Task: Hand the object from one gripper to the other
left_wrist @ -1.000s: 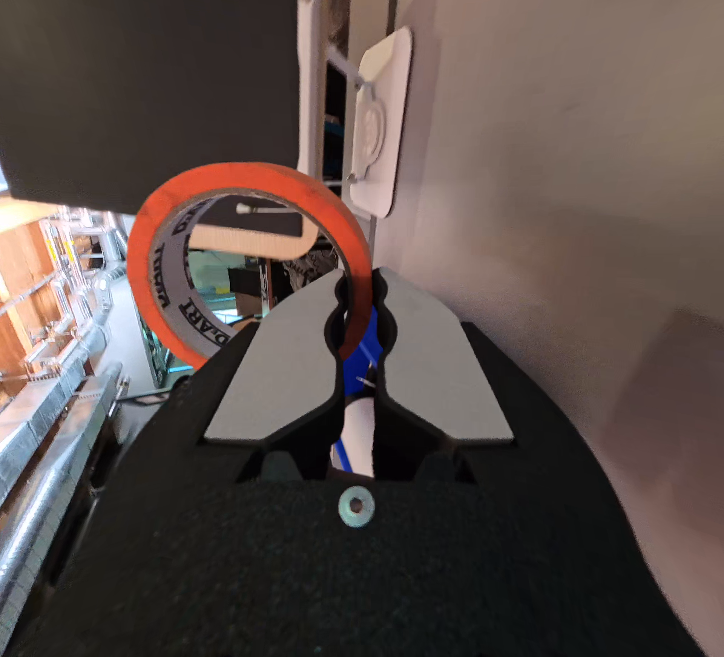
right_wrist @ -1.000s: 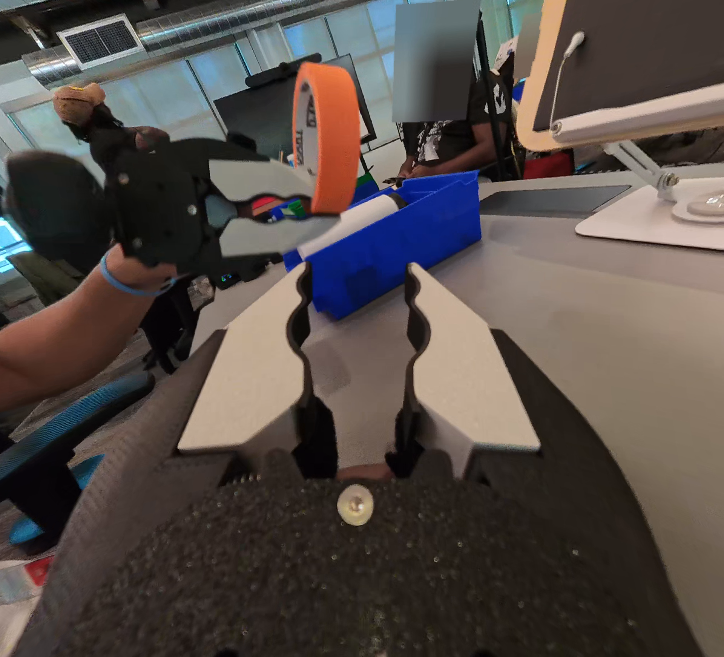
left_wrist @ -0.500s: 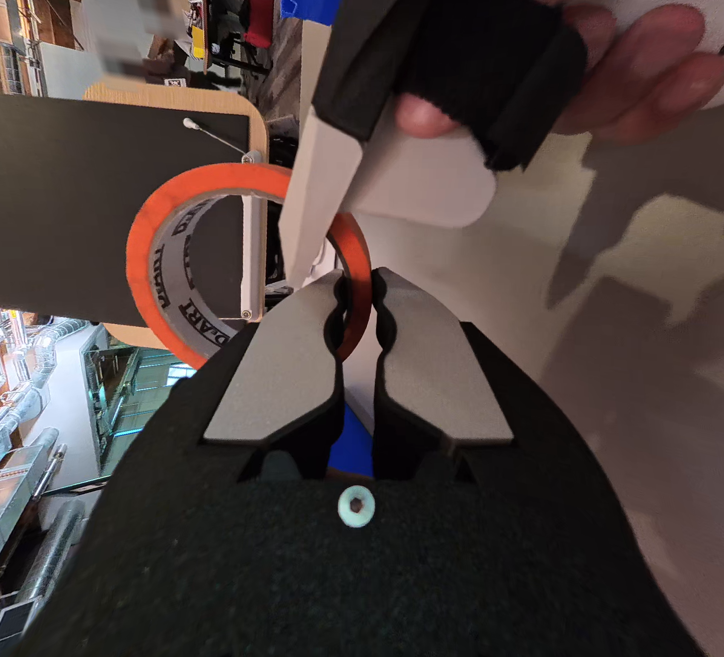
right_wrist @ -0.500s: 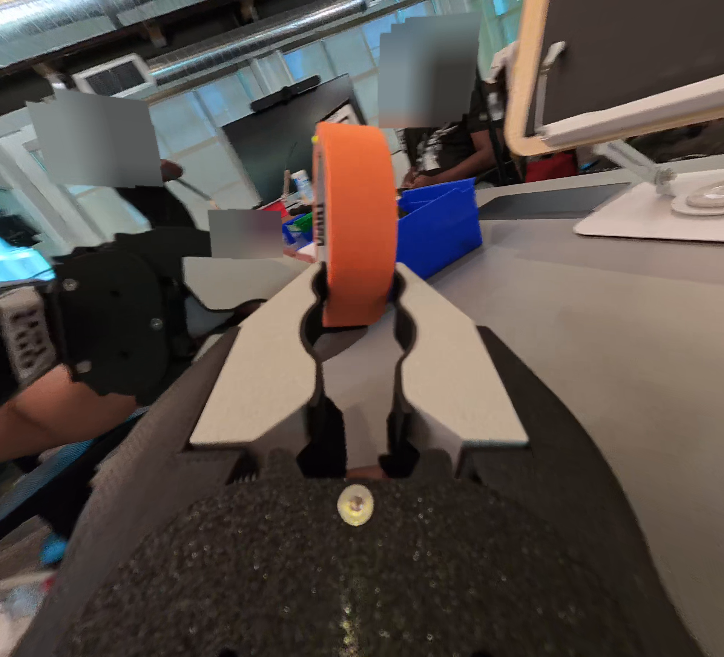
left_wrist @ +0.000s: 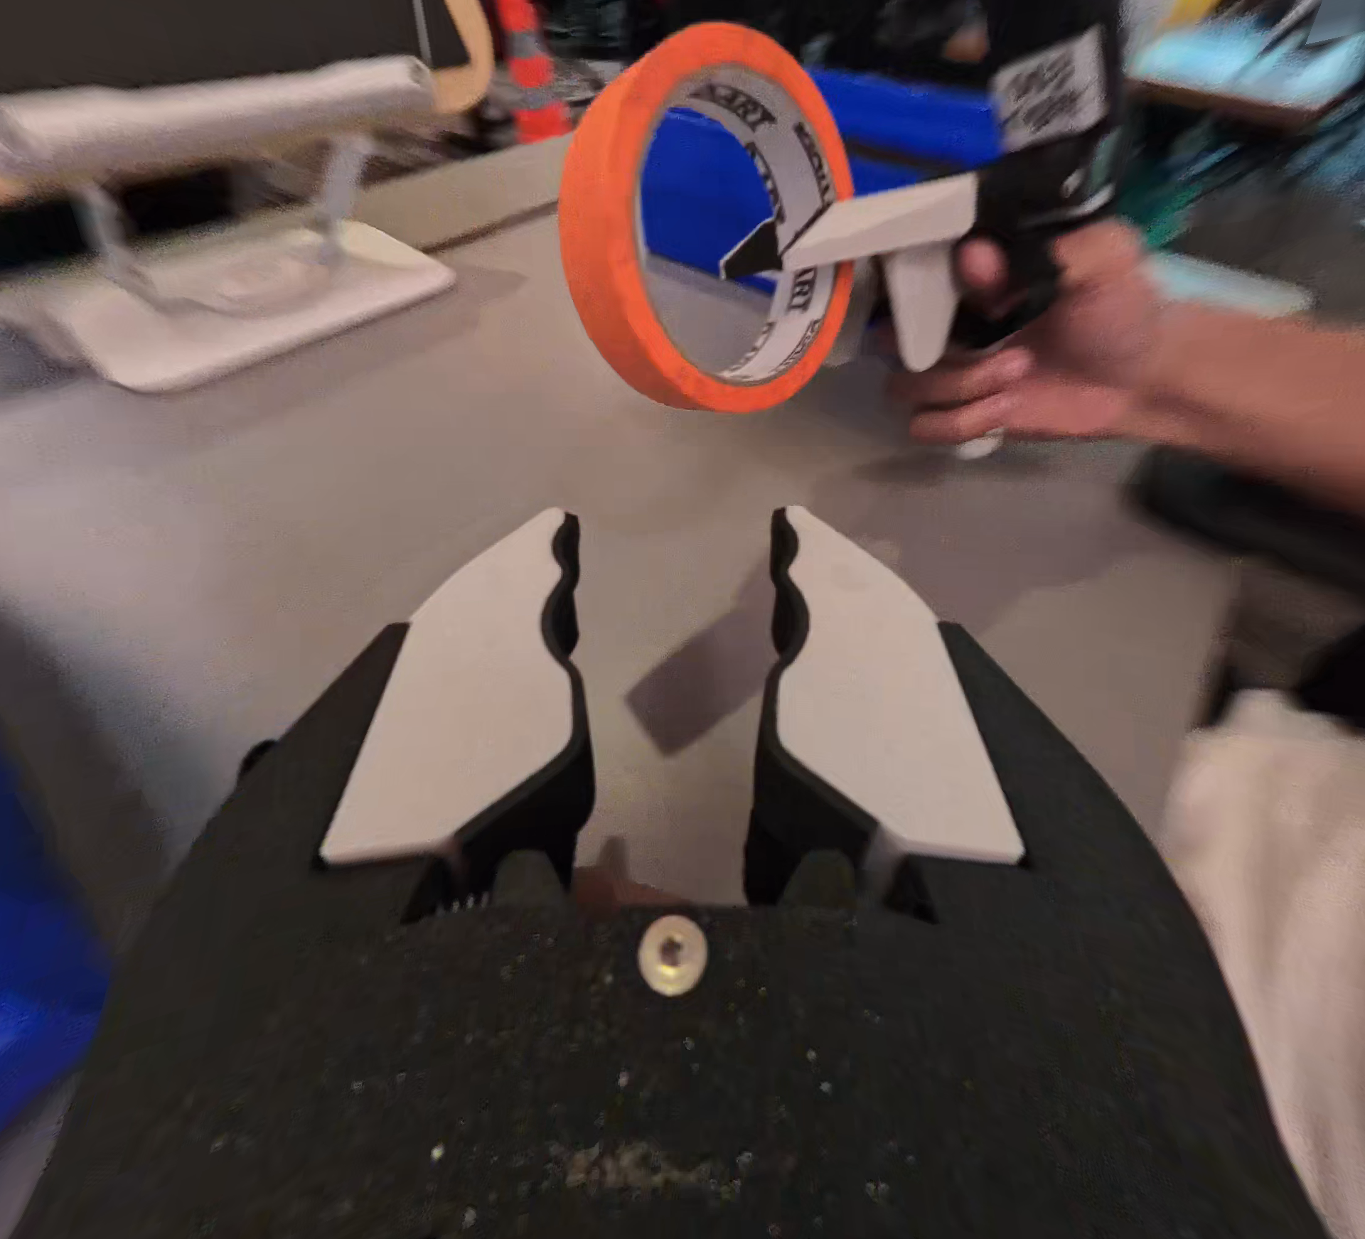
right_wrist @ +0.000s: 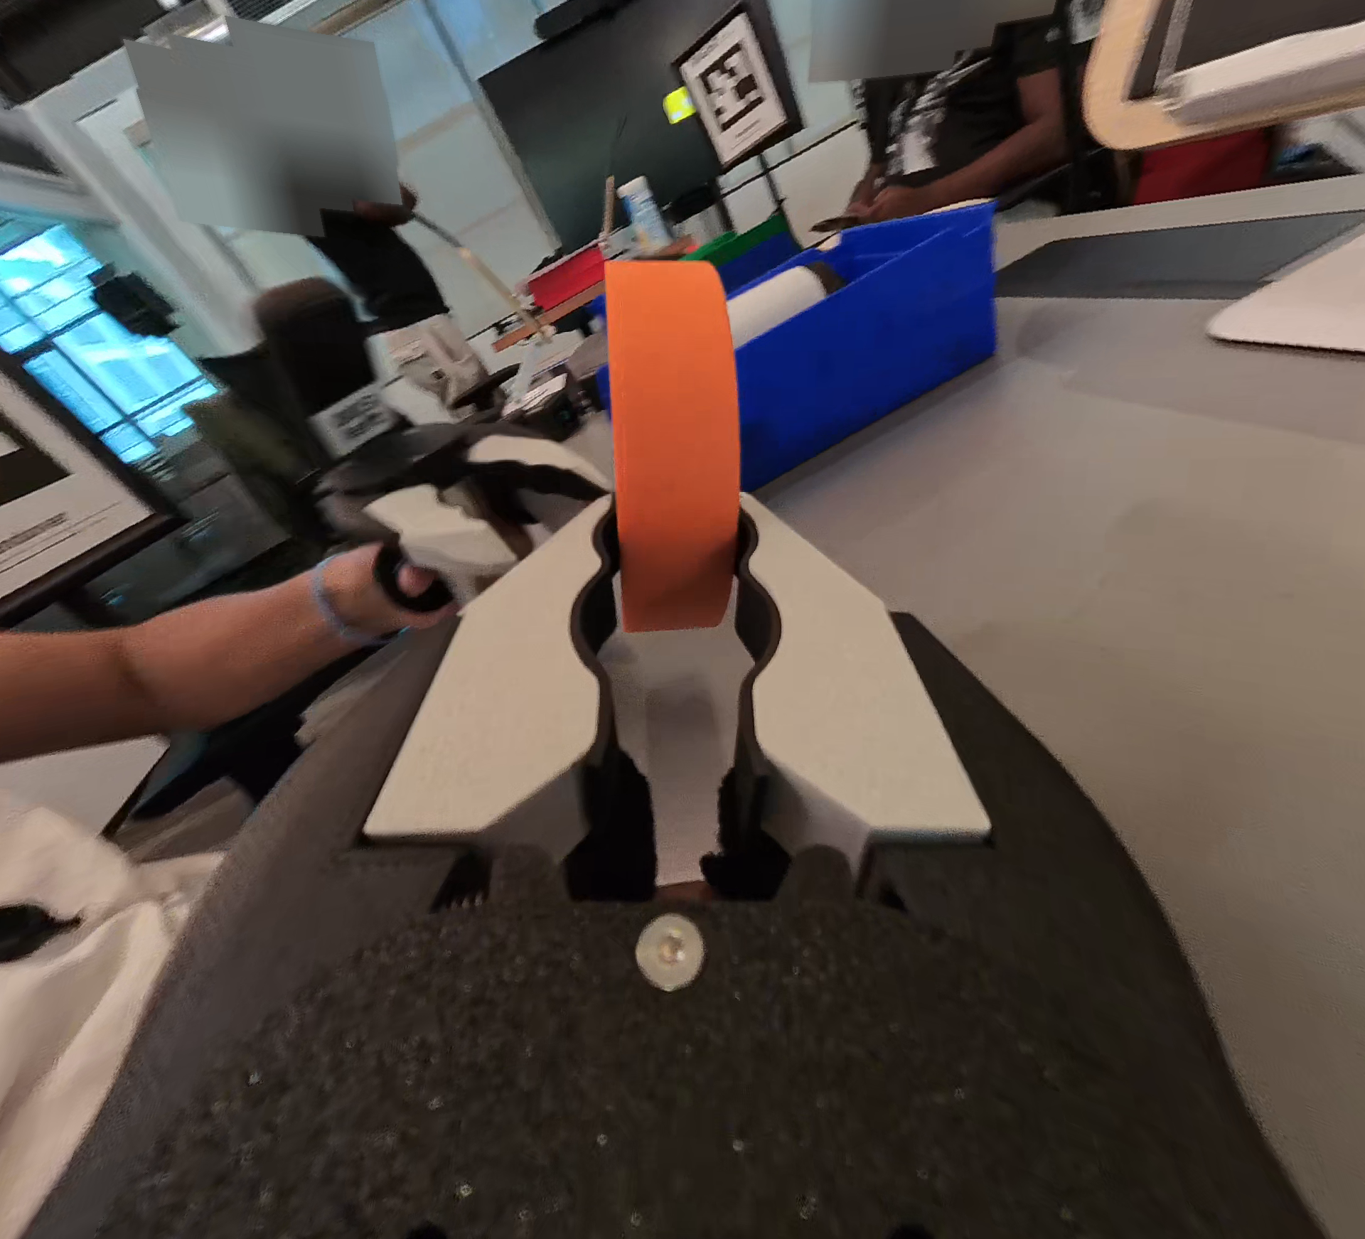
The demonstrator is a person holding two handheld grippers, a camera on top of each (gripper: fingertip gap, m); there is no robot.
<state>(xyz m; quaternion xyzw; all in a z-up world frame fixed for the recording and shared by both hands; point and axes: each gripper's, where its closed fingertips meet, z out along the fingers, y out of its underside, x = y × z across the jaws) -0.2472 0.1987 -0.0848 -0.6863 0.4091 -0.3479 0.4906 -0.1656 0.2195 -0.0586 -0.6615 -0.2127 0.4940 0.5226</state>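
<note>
An orange roll of tape [right_wrist: 672, 435] stands upright, edge-on, clamped between the fingertips of my right gripper [right_wrist: 674, 524], above the grey table [right_wrist: 1108, 576]. In the left wrist view the same roll [left_wrist: 606, 221] hangs in the air ahead, held at its right rim by the right gripper [left_wrist: 820, 258] in a person's hand [left_wrist: 1034, 384]. My left gripper [left_wrist: 672, 524] is open and empty, pulled back from the roll, over the table [left_wrist: 295, 502]. In the right wrist view it shows blurred at the left [right_wrist: 473, 509].
A blue bin [right_wrist: 871, 347] with a white roll [right_wrist: 775, 302] inside stands on the table behind the tape; it also shows in the left wrist view [left_wrist: 908, 118]. A white stand base [left_wrist: 244, 302] holds a dark board at the left. People stand in the background.
The right gripper closed on the tape roll. My left gripper let go of it, opened and drew back and down to the left.
</note>
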